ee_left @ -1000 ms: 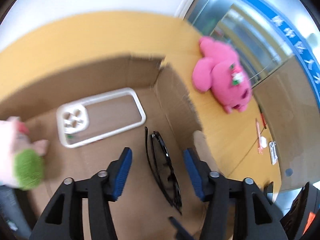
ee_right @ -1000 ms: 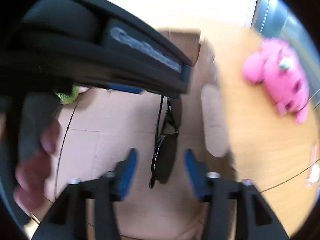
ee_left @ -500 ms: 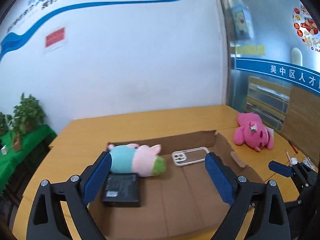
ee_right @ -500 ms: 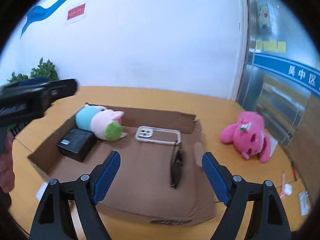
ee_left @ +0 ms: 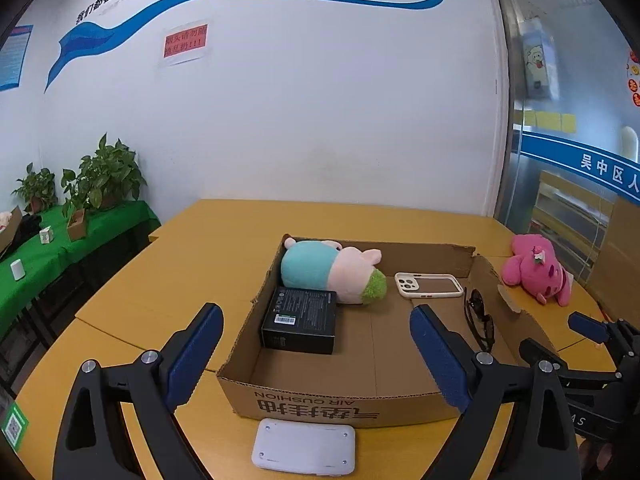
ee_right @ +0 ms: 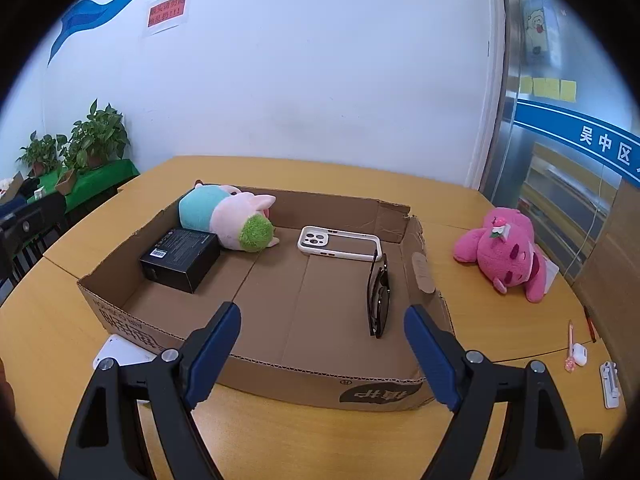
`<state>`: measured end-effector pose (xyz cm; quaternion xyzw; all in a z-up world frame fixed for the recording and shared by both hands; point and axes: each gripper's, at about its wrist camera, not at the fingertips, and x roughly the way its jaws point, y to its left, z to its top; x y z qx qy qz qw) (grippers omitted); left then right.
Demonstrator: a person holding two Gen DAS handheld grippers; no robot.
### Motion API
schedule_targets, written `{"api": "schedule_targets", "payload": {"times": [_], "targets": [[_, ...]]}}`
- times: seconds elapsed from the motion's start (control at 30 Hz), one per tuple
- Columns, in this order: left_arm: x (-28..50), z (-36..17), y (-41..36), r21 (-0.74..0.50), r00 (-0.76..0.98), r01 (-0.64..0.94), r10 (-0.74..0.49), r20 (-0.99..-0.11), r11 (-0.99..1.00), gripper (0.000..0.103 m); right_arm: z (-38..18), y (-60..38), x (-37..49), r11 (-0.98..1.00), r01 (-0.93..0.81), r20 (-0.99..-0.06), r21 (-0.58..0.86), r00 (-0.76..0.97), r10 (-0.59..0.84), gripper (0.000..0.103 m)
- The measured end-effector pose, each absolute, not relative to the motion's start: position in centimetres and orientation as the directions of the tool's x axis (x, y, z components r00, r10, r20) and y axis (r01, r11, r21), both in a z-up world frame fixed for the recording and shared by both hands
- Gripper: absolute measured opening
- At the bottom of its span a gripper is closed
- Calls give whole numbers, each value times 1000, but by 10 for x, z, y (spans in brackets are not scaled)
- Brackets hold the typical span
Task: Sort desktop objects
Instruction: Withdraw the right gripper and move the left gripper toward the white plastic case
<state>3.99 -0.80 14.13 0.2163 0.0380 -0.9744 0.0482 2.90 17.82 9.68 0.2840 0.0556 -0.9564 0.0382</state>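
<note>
A shallow cardboard box (ee_left: pixel 340 402) (ee_right: pixel 304 384) lies on the yellow table. Inside it are a teal-and-pink plush (ee_left: pixel 328 270) (ee_right: pixel 226 220), a black box (ee_left: pixel 300 320) (ee_right: pixel 180 258), a white phone case (ee_left: pixel 430 285) (ee_right: pixel 338 243) and black sunglasses (ee_left: pixel 478 322) (ee_right: pixel 379 298). A pink plush (ee_left: pixel 536 270) (ee_right: pixel 504 252) lies on the table right of the box. My left gripper (ee_left: pixel 316 356) hovers open over the box's near edge, nothing between its blue pads. My right gripper (ee_right: pixel 322 352) is open too, above the near wall, holding nothing.
A flat white device (ee_left: pixel 304 450) (ee_right: pixel 120 354) lies on the table in front of the box. A pink pen, an earbud case (ee_right: pixel 578 354) and a white clip (ee_right: pixel 610 384) lie at the far right. A green-covered side table with plants (ee_left: pixel 100 184) stands left.
Both grippers have pulled up and back out of the box and opened wider. The sunglasses that lay between the fingers now rest in the box, well ahead of them.
</note>
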Motion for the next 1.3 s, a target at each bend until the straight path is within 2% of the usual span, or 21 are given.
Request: {"api": "schedule_targets", "payload": {"times": [0.47, 1.07, 1.23, 1.3], "targets": [[27, 131, -4, -100, -875, 25, 26, -484, -995, 97, 91, 172, 23, -988, 110, -565, -106, -824, -31, 84], [25, 123, -1, -84, -847, -9, 52, -529, -996, 97, 87, 171, 24, -989, 128, -585, -70, -809, -63, 84], [22, 109, -20, -110, -810, -9, 72, -583, -994, 97, 77, 161, 24, -980, 197, -623, -36, -771, -132, 84], [20, 97, -34, -144, -775, -16, 103, -623, -989, 97, 63, 151, 22, -957, 288, -672, 36, -702, -236, 84]]}}
